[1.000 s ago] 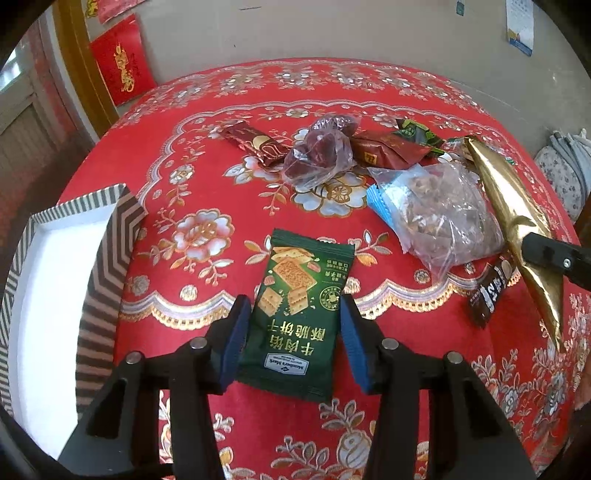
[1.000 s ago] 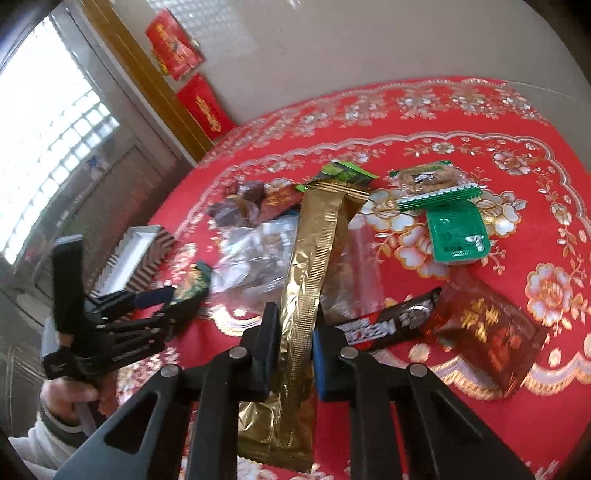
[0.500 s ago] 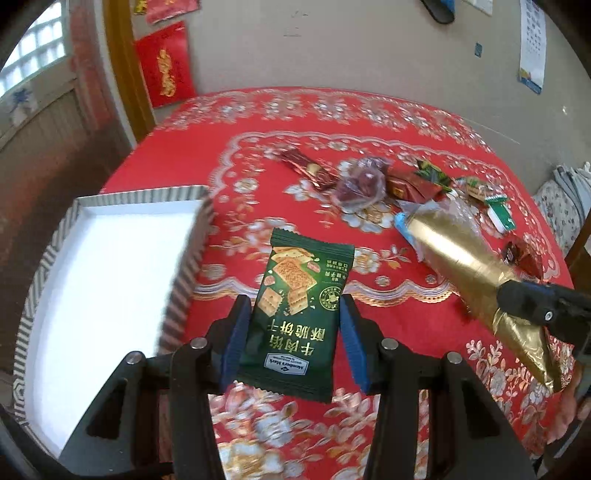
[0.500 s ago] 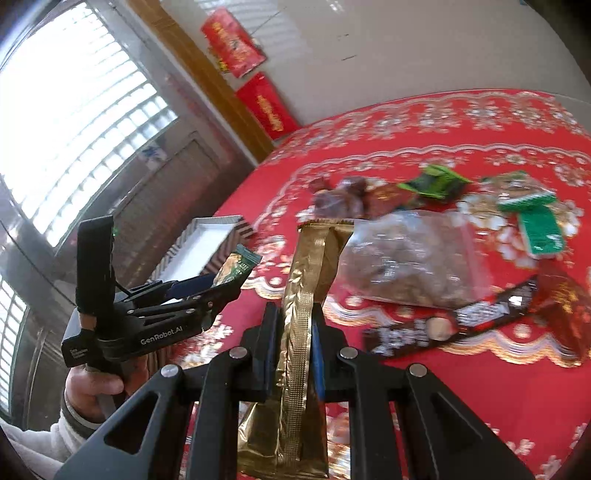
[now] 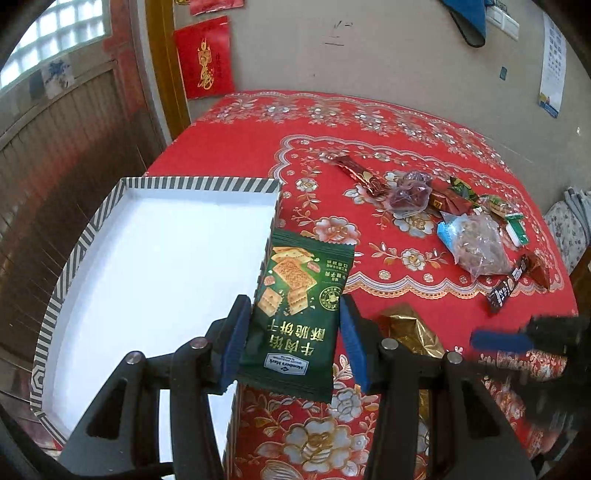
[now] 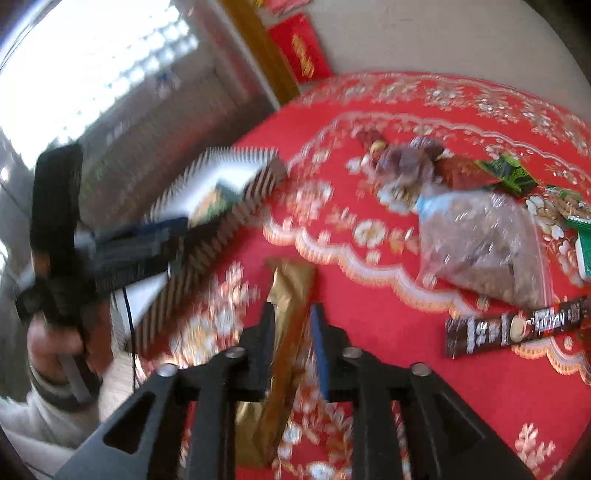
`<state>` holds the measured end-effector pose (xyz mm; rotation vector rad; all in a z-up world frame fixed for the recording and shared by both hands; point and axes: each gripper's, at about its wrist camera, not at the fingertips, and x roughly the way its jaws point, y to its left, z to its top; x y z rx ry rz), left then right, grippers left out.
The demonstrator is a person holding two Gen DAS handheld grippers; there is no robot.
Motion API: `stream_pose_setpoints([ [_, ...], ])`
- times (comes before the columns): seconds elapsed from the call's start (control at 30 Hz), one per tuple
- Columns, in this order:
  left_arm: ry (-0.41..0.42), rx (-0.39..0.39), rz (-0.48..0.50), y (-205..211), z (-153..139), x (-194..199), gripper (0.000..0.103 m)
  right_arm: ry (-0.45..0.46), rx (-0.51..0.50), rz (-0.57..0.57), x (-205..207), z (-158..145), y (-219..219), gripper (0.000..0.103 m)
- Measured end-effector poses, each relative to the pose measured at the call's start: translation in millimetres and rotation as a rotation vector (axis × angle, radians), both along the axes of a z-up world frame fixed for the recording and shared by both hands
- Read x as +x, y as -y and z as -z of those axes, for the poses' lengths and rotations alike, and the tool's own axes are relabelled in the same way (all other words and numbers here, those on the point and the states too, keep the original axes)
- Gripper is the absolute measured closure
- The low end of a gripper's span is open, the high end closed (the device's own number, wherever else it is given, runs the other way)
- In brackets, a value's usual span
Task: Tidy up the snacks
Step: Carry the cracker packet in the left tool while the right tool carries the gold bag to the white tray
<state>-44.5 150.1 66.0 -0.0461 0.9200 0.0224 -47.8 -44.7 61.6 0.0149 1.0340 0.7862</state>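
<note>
Left gripper (image 5: 293,332) pinches a green cracker packet (image 5: 301,306) at the striped tray's (image 5: 199,183) right wall. Right gripper (image 6: 293,349), jaws parted, loosely straddles a gold packet (image 6: 290,295) right of the tray.

green cracker packet (image 5: 301,317), gold foil packet (image 6: 286,314), black-and-white striped white-lined box (image 5: 85,236), red floral tablecloth (image 5: 314,147).

Room — beige plaster wall (image 5: 369,48); red hanging with gold characters (image 5: 204,59) beside a golden-wood door frame (image 5: 166,70). Glass-block window (image 5: 55,33), bright daylight; brown slatted panelling (image 5: 74,147) below it. Wall calendar (image 5: 552,59), upper right. Round tabletop (image 5: 236,144) — red floral cloth, silver-gold scalloped border.
</note>
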Motion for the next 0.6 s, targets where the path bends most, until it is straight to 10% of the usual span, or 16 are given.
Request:
stream_pose_setpoints([
  [0.03,0.001,-0.005,0.002,-0.6,0.3,-0.2,0.053,-0.014,-0.016,-0.029,-7.0,3.3,-4.5,0.050],
  [0.13,0.003,-0.024,0.005,-1.6,0.2,-0.2,0.053,-0.028,-0.071,-0.074,-18.6,15.7,-15.3,0.047],
  [0.27,0.002,-0.040,0.000,-5.7,0.3,-0.7,0.053,-0.003,-0.147,-0.107,-22.3,31.0,-27.5,0.088],
  [0.6,0.023,-0.050,-0.032,-21.5,-15.0,-6.5,0.053,0.068,-0.071,-0.105,-17.3,5.5,-26.3,0.090],
])
